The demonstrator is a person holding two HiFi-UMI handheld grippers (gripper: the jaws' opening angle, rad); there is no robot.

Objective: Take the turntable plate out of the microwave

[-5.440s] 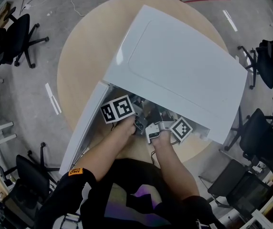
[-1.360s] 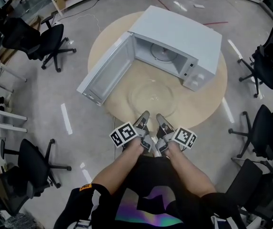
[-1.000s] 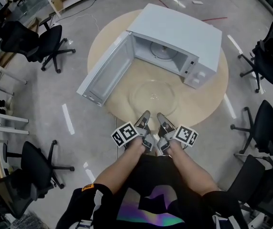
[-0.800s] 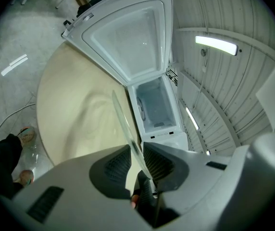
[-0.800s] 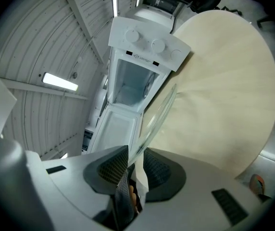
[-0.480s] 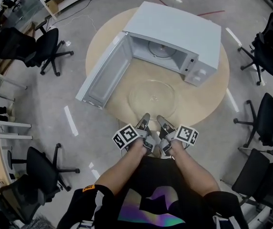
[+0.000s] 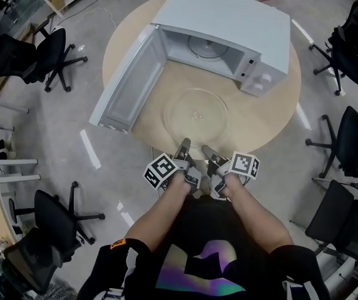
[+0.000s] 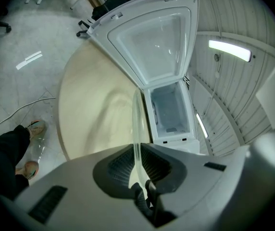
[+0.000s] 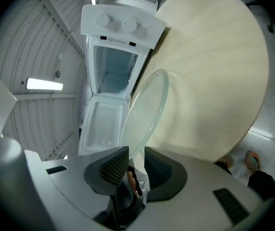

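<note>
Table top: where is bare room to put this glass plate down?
Bare wood lies beneath the glass plate, bordered by the open door, the microwave front and the near table edge. The far half is taken by the microwave.

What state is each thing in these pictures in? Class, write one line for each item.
microwave: no plate inside
microwave door: swung wide open
turntable plate: outside the microwave, gripped at its near rim
left gripper: shut on the turntable plate
right gripper: shut on the turntable plate
</note>
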